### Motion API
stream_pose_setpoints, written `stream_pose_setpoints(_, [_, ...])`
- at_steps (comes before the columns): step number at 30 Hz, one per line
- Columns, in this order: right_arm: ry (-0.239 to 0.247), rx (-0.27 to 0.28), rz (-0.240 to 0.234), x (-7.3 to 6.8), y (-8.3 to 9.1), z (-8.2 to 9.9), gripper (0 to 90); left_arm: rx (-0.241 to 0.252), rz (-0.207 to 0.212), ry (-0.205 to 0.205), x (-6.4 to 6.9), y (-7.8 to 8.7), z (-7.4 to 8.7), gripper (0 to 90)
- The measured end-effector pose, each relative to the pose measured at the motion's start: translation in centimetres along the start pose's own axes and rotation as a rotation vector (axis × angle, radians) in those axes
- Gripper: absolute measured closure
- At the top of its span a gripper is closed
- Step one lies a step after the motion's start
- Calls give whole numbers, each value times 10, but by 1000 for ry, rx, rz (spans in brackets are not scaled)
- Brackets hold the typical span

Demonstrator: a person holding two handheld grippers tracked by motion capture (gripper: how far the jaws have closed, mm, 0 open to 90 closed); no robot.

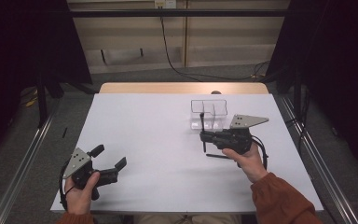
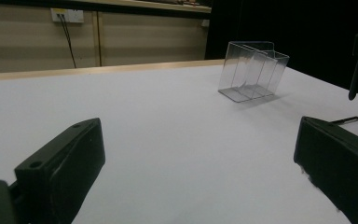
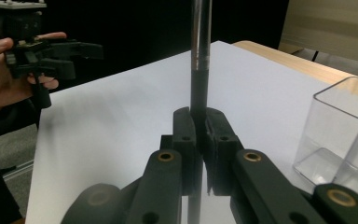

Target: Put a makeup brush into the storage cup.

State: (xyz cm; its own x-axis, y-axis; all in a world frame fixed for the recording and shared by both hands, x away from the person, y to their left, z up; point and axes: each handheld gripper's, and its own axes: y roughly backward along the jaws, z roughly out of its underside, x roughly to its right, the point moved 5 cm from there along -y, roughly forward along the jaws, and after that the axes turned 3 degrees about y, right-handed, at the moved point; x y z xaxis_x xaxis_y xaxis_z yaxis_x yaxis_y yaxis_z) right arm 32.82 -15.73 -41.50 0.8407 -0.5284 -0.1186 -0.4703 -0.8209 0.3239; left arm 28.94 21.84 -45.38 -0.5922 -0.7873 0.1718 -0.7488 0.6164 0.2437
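On white table [image 1: 168, 154], beige wall [image 1: 135, 32] behind

There were two grippers, the left gripper [image 1: 108, 157] and the right gripper [image 1: 202, 136]. Two dark pens showed: one upright pen [image 1: 202, 125], one lying pen [image 1: 218, 156]. One clear divided box [image 1: 209, 113] stood on the one white surface [image 1: 158, 154].

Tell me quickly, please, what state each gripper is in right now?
Left gripper: open, holding nothing, just above the table.
Right gripper: closed on a thin dark pen, near the clear box.
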Motion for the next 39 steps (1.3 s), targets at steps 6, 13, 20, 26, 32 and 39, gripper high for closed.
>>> stream_pose_setpoints(6, [-20,18,44,13,5,-4,841,-5,4,-7,2,0,1,20])
stream_pose_setpoints(13, [-13,44,87,32,10,-24,841,-6,4,-22,3,3,1,20])
stream_pose_setpoints(20, [-27,45,129,44,1,-37,841,-18,9,-28,2,3,2,25])
stream_pose_setpoints(26, [-38,61,156,59,-8,-46,841,-16,24,-44,4,3,1,28])
stream_pose_setpoints(32, [-40,73,183,71,-14,-56,841,-18,30,-47,4,2,1,31])
stream_pose_setpoints(39, [-49,62,224,83,-26,-65,841,-22,39,-64,6,2,1,31])
